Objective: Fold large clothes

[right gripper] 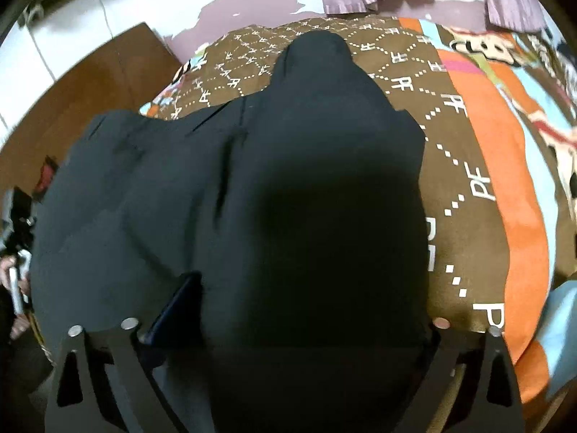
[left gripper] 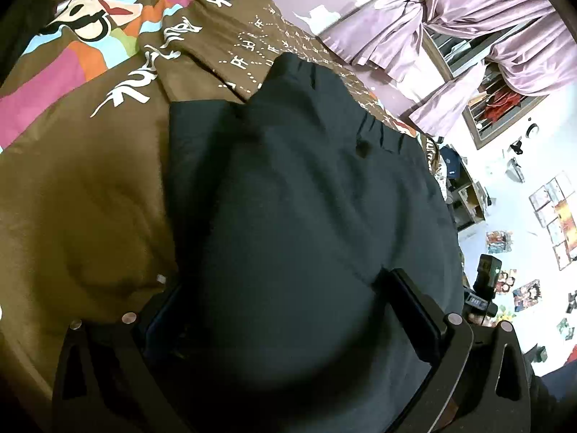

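Observation:
A large dark garment (left gripper: 306, 187), trousers by the look of the gathered waistband and a button (left gripper: 360, 148), lies spread on the bed. In the left wrist view my left gripper (left gripper: 281, 281) stands open, its fingers (left gripper: 414, 306) wide apart with the cloth bulging up between them. The right wrist view shows the same dark garment (right gripper: 252, 166), with a narrow end reaching toward the far edge of the bed. My right gripper (right gripper: 310, 292) is also open over it. Its left finger (right gripper: 180, 303) shows; cloth covers the right one.
A brown blanket (left gripper: 90, 187) with white lettering and bright cartoon patches (right gripper: 512, 198) covers the bed. Purple curtains (left gripper: 468, 18) hang at a window. Posters (left gripper: 555, 213) dot the white wall. A black device (left gripper: 487, 281) sits past the bed's right edge. A hand (right gripper: 10, 270) shows at left.

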Demonstrator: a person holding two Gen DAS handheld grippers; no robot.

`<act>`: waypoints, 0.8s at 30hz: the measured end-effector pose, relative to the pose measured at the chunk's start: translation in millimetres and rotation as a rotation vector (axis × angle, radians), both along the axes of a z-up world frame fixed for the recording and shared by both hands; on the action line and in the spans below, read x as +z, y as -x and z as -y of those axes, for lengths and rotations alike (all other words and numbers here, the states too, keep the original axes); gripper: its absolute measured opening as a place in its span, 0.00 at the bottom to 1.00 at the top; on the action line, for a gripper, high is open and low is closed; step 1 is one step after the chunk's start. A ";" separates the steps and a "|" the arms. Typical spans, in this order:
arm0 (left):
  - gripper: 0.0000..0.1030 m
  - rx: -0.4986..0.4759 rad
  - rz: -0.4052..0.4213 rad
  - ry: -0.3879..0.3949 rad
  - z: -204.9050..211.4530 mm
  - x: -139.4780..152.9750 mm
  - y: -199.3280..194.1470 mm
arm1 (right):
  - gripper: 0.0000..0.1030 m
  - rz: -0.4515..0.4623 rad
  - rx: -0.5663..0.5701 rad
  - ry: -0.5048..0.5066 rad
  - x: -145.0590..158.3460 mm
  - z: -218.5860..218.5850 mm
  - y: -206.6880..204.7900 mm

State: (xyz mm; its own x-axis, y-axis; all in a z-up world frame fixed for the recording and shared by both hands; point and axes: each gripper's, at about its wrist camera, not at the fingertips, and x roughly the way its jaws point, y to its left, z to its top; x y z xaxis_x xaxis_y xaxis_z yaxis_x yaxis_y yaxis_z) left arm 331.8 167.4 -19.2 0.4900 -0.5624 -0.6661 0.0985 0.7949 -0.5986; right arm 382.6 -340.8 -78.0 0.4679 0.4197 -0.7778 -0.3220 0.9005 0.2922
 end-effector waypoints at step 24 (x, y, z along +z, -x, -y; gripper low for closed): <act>0.35 0.009 0.303 -0.062 89.5 74.8 23.6 | 0.13 0.499 -0.116 0.106 117.8 -16.7 68.9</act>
State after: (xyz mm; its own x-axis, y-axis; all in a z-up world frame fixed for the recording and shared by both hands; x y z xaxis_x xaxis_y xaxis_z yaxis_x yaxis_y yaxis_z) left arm 308.1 78.0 55.6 0.6766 -0.5199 -0.5215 0.2579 0.8306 -0.4935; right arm 313.7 -324.2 39.8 0.8315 0.2743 -0.4831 -0.2951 0.9548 0.0342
